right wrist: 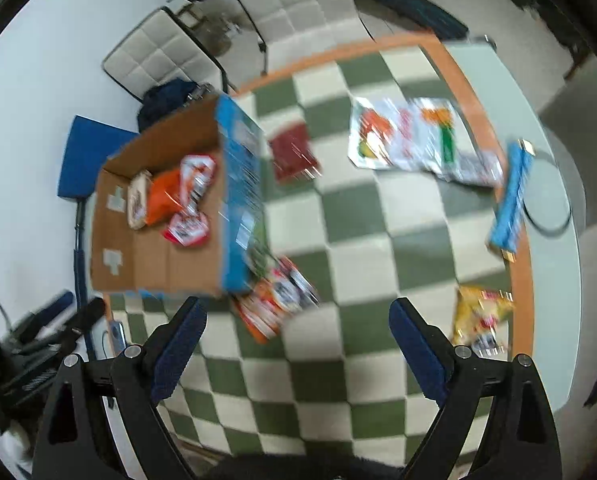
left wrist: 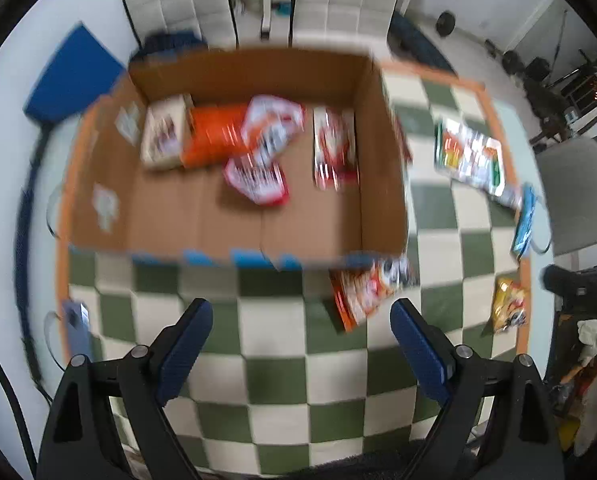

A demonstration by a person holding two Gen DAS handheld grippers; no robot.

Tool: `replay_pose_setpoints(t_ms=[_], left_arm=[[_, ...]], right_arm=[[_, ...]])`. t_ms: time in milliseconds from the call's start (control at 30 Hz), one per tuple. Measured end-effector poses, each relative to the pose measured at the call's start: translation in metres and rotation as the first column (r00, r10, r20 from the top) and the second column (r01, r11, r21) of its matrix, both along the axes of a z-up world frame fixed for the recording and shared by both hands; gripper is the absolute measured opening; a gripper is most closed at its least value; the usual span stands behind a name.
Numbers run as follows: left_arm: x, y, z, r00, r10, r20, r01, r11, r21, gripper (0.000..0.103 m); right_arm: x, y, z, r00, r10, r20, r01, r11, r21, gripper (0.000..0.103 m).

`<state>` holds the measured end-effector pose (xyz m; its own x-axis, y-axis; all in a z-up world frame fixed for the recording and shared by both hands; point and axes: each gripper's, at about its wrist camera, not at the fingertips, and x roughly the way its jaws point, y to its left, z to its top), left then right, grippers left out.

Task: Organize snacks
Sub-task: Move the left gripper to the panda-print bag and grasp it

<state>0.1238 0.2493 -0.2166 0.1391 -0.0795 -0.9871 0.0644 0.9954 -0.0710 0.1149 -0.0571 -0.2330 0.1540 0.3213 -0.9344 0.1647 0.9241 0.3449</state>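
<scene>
from the left wrist camera, blurred by motion, the left gripper (left wrist: 301, 322) has its two blue-padded fingers spread wide with nothing between them, above a green-and-cream checkered cloth (left wrist: 282, 376). just ahead sits an open cardboard box (left wrist: 110, 168) on that cloth, and inside it, toward the far wall, lie a beige packet (left wrist: 163, 136), an orange packet (left wrist: 214, 136) touching it, two red-and-white packets (left wrist: 272, 124) (left wrist: 258, 178) overlapping beside the orange one, and another red-and-white packet (left wrist: 334, 146) against the box's right wall. outside the box, an orange-and-white snack pack (left wrist: 364, 290) lies touching its near right corner. further right on the cloth are a large white multicolour bag (left wrist: 470, 154), a blue wrapper (left wrist: 524, 220) at the cloth's orange edge, and a yellow bag (left wrist: 508, 304) near that same edge. two cream quilted chairs (left wrist: 182, 4) stand behind the table. from the right wrist camera, also blurred, the right gripper (right wrist: 296, 320) is likewise spread apart and holds nothing, above the checkered cloth. the box (right wrist: 150, 268) lies to its left with the packets visible inside, its blue printed side (right wrist: 240, 196) facing the open cloth. the orange-and-white pack (right wrist: 274, 300) rests at the box's near corner, a dark red packet (right wrist: 292, 152) lies just beside the blue side, the large white bag (right wrist: 406, 132) is well apart to the right, the blue wrapper (right wrist: 510, 196) lies over the orange border, and the yellow bag (right wrist: 480, 312) sits close to the right finger.
</scene>
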Motion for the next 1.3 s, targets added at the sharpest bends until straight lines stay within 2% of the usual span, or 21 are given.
replay_pose_setpoints(t_ms=[200, 367, 433, 533, 733, 767, 833, 967, 1100, 1300], left_arm=[[-0.014, -0.038, -0.075, 0.998, -0.029, -0.048, 0.029, 0.999, 0.013, 0.091], [-0.006, -0.071, -0.118, 0.991, -0.118, -0.058, 0.122, 0.989, 0.078, 0.091], [-0.004, -0.081, -0.124, 0.988, -0.145, -0.054, 0.149, 0.987, 0.067, 0.091], [-0.008, -0.099, -0.125, 0.980, -0.192, -0.057, 0.192, 0.981, -0.004, 0.091], [-0.037, -0.148, -0.112, 0.935, -0.349, -0.063, 0.341, 0.933, -0.119, 0.091], [-0.042, -0.155, -0.109, 0.925, -0.374, -0.067, 0.367, 0.925, -0.097, 0.091], [-0.047, -0.159, -0.103, 0.923, -0.379, -0.070, 0.377, 0.925, -0.041, 0.091], [-0.037, -0.152, -0.082, 0.950, -0.311, -0.036, 0.313, 0.947, 0.075, 0.091], [-0.018, -0.158, -0.081, 0.959, -0.278, -0.058, 0.284, 0.944, 0.169, 0.091], [-0.003, -0.182, -0.113, 0.948, -0.269, -0.170, 0.298, 0.936, 0.185, 0.091]], right_arm=[[-0.034, -0.046, -0.044, 0.999, -0.005, -0.046, 0.003, 0.999, -0.037, 0.095], [-0.046, -0.079, -0.071, 0.997, -0.021, -0.075, 0.017, 0.998, -0.066, 0.091], [-0.046, -0.087, -0.077, 0.996, -0.027, -0.085, 0.020, 0.997, -0.076, 0.091], [-0.047, -0.098, -0.084, 0.995, -0.024, -0.096, 0.015, 0.996, -0.090, 0.091], [-0.046, -0.113, -0.091, 0.994, -0.024, -0.104, 0.018, 0.998, -0.063, 0.091], [-0.046, -0.113, -0.092, 0.994, -0.023, -0.105, 0.017, 0.998, -0.058, 0.091], [-0.045, -0.116, -0.094, 0.994, -0.028, -0.107, 0.023, 0.999, -0.043, 0.091], [-0.043, -0.121, -0.097, 0.994, -0.034, -0.106, 0.032, 0.999, -0.021, 0.091], [-0.040, -0.127, -0.108, 0.991, -0.049, -0.123, 0.048, 0.999, -0.016, 0.091], [-0.036, -0.132, -0.126, 0.984, -0.067, -0.163, 0.064, 0.998, -0.021, 0.091]])
